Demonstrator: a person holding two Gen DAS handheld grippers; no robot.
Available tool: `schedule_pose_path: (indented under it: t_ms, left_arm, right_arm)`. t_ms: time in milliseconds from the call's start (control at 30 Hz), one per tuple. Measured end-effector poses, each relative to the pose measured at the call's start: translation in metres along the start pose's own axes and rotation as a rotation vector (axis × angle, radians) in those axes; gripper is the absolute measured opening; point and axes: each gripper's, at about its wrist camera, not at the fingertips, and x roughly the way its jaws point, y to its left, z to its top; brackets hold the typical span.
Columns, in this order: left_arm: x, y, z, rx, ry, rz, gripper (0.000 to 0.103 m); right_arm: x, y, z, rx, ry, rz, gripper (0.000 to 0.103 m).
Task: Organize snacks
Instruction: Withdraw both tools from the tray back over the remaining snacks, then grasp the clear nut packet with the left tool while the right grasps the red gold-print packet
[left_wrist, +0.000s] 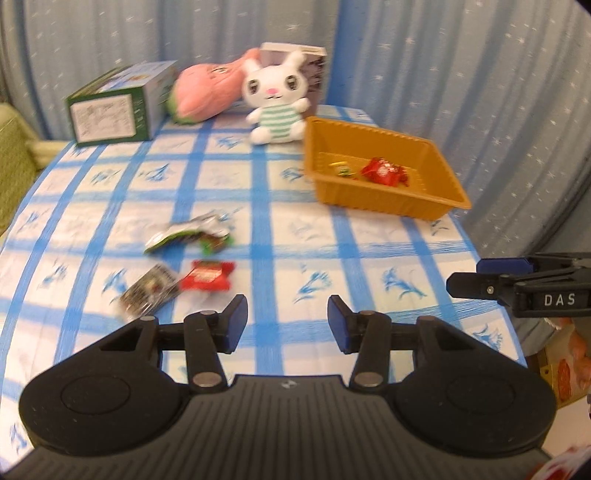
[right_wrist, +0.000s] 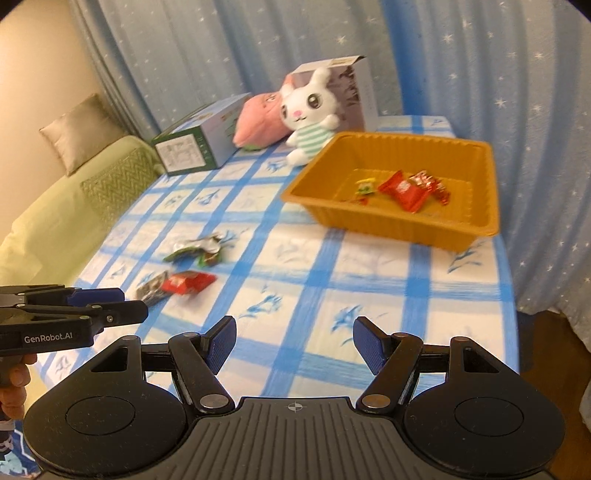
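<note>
- Up front in the left wrist view, the left gripper (left_wrist: 287, 320) hangs released and empty over the checked tablecloth (left_wrist: 369, 240).
- Left of the orange tray (left_wrist: 384, 205) lie a red snack packet (left_wrist: 207, 276), a dark packet (left_wrist: 150, 291) and a green-silver wrapper (left_wrist: 190, 233).
- Inside the tray sit red sweets (left_wrist: 384, 171) and a small yellow sweet (left_wrist: 341, 169).
- Next, in the right wrist view, the right gripper (right_wrist: 294, 343) is released too, holding nothing, nearer than the tray (right_wrist: 388, 225).
- Behind the tray sits a plush rabbit (right_wrist: 312, 114).
</note>
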Motion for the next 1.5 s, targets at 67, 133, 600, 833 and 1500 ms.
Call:
schedule_pose_path:
  t_ms: [67,133,600,833,1500]
  left_arm:
    - [-0.002,0.009,-0.005,-0.018,0.002,0.016,0.044]
    - [-0.004,0.016,-0.009,-0.028,0.005,0.037,0.044]
    - [-0.009,0.065,-0.029,-0.051,0.013,0.137,0.044]
    - [-0.003,0.087,-0.034,-0.029,0.025,0.150,0.044]
    - [0.072,0.132,-0.010,0.184,0.085,0.070,0.044]
  right_arm:
    - [0.005,0.006,-0.002,-0.010,0.007,0.013,0.070]
    - [0.010,0.012,-0.004,-0.024,0.015,0.024,0.070]
    - [0.054,0.054,-0.011,-0.092,0.064,0.068,0.070]
    - [0.078,0.073,-0.011,-0.101,0.087,0.076,0.070]
    - [0.125,0.096,0.006,-0.013,0.086,0.012,0.070]
